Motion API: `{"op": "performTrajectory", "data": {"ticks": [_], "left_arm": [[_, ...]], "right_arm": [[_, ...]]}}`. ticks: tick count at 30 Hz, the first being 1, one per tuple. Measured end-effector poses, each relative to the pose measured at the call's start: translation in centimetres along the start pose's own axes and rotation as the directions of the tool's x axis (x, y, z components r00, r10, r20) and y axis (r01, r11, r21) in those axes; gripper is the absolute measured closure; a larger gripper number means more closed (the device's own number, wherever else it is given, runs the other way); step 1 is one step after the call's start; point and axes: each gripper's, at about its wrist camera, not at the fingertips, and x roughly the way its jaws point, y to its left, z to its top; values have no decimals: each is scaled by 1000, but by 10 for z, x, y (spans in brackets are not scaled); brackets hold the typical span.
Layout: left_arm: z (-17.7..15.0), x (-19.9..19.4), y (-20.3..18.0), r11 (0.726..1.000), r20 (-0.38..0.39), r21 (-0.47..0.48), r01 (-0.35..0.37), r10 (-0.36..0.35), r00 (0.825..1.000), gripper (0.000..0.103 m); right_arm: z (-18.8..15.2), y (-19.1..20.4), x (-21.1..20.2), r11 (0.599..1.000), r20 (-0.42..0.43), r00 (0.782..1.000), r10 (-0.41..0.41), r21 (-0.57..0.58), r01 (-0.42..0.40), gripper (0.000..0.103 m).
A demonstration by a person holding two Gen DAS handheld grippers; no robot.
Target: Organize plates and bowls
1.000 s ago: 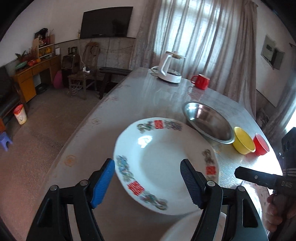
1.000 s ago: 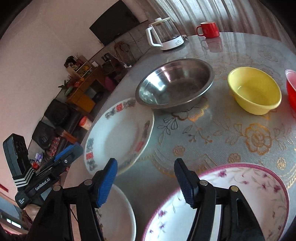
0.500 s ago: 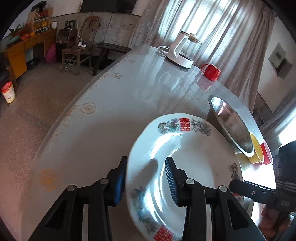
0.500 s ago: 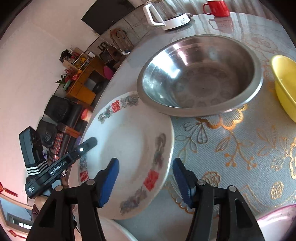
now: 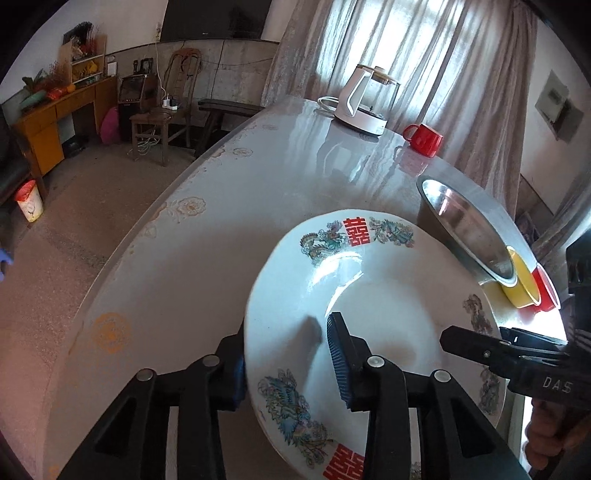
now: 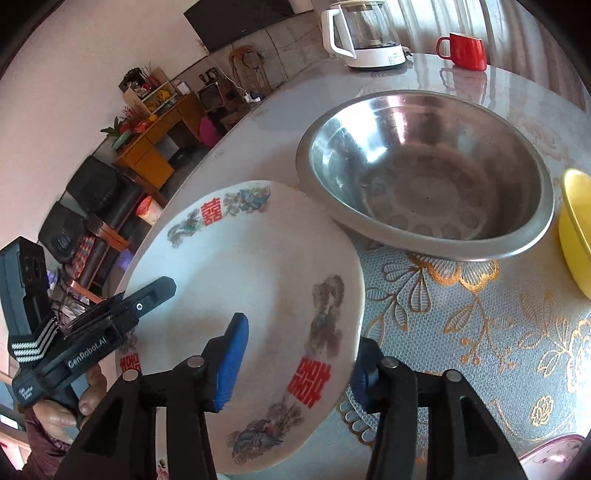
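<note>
Closer now — plate [image 5: 388, 302] between both tongs

We note the white plate [image 6: 258, 280] as glazed ceramic, glossy, with printed red and teal decoration at the rim. Just beyond the plate, the steel bowl [image 6: 424, 173] is bare polished metal, its inner wall mirror-bright, its base duller. Beside the steel bowl, the yellow bowl [image 6: 576, 229] looks like smooth plastic with a soft sheen. The table [image 6: 480, 325] near the plate carries a textured, netted covering with gold floral print under a shiny film. Gripper fingers [image 6: 231, 354] are matt black plastic with ribbed blue pads. Past the steel bowl, the kettle [image 6: 364, 35] is clear glass on glossy white plastic; the red mug [image 6: 463, 50] is glossy.
</note>
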Motion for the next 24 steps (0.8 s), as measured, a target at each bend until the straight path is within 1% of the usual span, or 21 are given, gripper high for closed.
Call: {"op": "performTrajectory", "data": {"ticks": [1,3,4,7,10,11,12,13,14,15,16,17,18,20,22,23,24], "left_arm": [[0,-1,1,1000,-3,-12,7,-7,1000,66],[0,-6,6,997,7,-56,49,-49,999,66],[-1,-10,7,996,17,-63,55,-54,998,66],[-1,-18,4,998,40,-50,41,-39,998,66],[-3,-27,5,995,54,-60,80,-77,996,68],[-4,-30,2,996,65,-40,80,-77,995,68],[-6,-31,-3,998,78,-2,60,-60,995,68],[-9,-31,-5,999,77,16,44,-45,996,68],[-9,-27,-5,999,60,7,51,-51,997,69],[-10,-23,-3,998,44,-2,56,-56,997,72],[-11,-22,-2,999,41,0,49,-49,998,74],[-12,-23,-3,999,46,9,46,-46,998,74],[-13,-24,-5,999,54,20,46,-47,997,73],[-12,-23,-6,999,58,29,36,-38,998,73],[-8,-13,-1,1000,21,9,-4,3,1000,72],[-6,-11,3,1000,4,-13,-2,2,1000,70],[-4,-11,8,1000,6,-30,3,-3,1000,68]], "right_arm": [[1,1,-1,1000,-4,1000,-9,-8,9,52],[1,1,-4,1000,-6,1000,-11,1,11,52],[2,-1,-4,1000,6,1000,-5,-1,5,52],[3,0,-12,1000,30,999,26,-15,-26,52],[0,9,-14,998,42,999,14,-60,-12,55],[-1,12,-15,997,42,999,24,-71,-21,57],[-4,16,-15,996,39,999,33,-86,-29,59],[-7,19,-16,994,49,999,14,-106,-9,60],[-8,21,-15,993,51,999,3,-118,3,61],[-9,22,-14,993,62,998,-10,-119,17,62],[-10,21,-12,993,56,998,-28,-112,34,64],[-9,17,-10,995,45,998,-33,-89,37,65],[-10,14,-9,997,42,999,-32,-74,35,68],[-11,11,-11,996,50,998,-38,-76,42,69],[-11,10,-10,997,39,999,-33,-72,35,69],[-10,9,-6,997,21,999,-28,-74,30,69],[-9,5,-3,997,0,1000,-30,-66,30,69]]}}
